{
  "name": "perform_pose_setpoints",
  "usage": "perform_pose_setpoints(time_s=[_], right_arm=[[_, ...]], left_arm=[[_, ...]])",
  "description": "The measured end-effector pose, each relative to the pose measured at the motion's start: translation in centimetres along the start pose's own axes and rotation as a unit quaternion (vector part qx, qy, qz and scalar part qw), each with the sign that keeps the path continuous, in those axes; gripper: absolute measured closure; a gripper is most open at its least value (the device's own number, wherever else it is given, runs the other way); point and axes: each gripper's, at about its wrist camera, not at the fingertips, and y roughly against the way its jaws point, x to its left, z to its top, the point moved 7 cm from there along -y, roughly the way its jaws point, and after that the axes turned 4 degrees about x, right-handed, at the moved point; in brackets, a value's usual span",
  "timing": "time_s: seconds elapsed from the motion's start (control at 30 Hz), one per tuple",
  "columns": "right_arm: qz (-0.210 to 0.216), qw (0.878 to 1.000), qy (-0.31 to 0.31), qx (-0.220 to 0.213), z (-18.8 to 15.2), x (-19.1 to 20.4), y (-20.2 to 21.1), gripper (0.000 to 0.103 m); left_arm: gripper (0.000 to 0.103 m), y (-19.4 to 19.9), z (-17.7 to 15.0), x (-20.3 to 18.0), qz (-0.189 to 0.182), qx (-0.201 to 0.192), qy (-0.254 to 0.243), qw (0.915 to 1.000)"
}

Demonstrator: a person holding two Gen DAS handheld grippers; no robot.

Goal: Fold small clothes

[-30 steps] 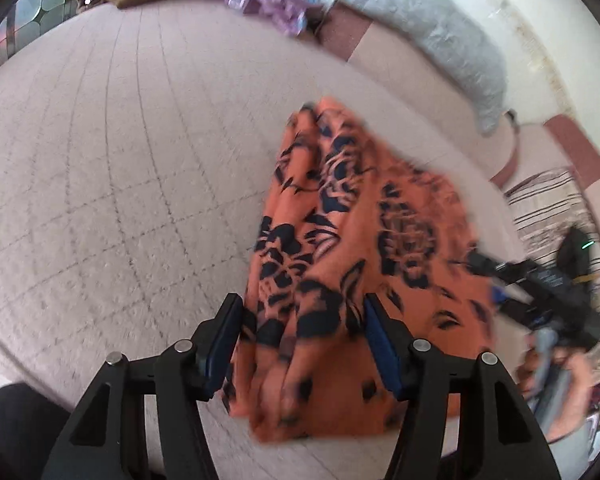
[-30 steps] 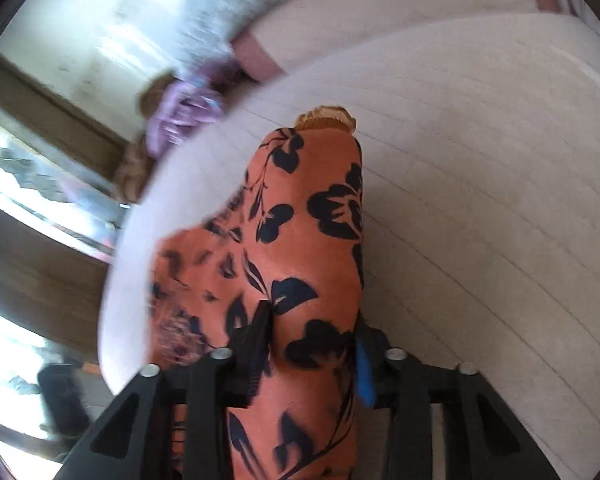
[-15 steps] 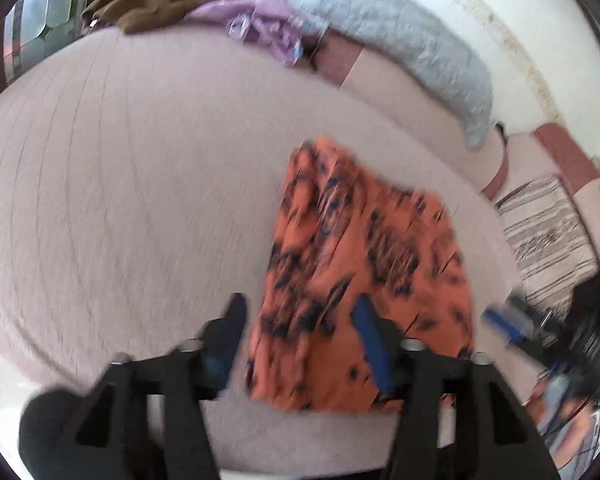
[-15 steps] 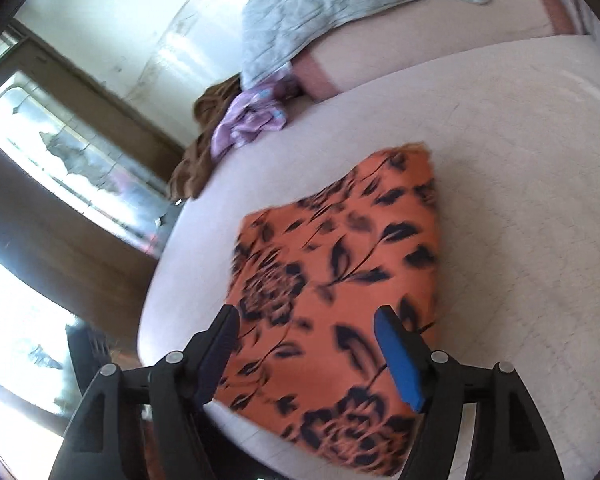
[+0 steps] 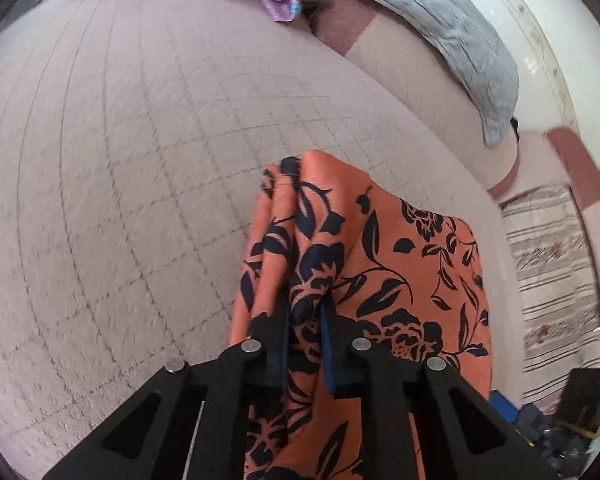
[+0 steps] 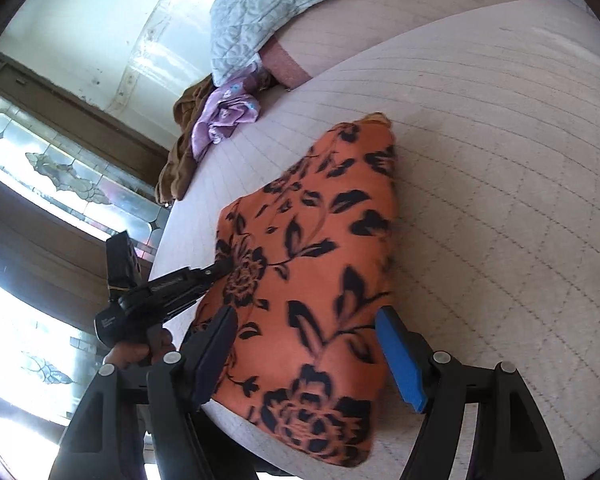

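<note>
An orange garment with a dark blue flower print lies folded on the pale quilted bed, near its front edge. My left gripper is shut on a bunched edge of the garment; it also shows in the right wrist view, pinching the cloth's left side. My right gripper is open, with its blue pads to either side of the garment's near end, above it and holding nothing.
The quilted bed cover stretches wide to the left and far side. A purple cloth and a brown cloth lie at the far corner. A grey quilted pillow lies along the back. A striped rug lies beside the bed.
My left gripper was open and has closed on the garment's edge. My right gripper let go of the cloth a second ago and has stayed open, drawn back a little.
</note>
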Motion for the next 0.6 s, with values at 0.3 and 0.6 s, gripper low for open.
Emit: perform_pose_setpoints(time_s=[0.3, 0.6], right_arm=[[0.024, 0.999, -0.037, 0.011, -1.5, -1.5, 0.1, 0.023], [0.035, 0.997, -0.065, 0.013, -3.7, -2.6, 0.7, 0.021]], left_arm=[[0.066, 3.2, -2.4, -1.8, 0.045, -0.031, -0.036, 0.9978], [0.041, 7.0, -6.2, -3.5, 0.13, -0.077, -0.086, 0.9848]])
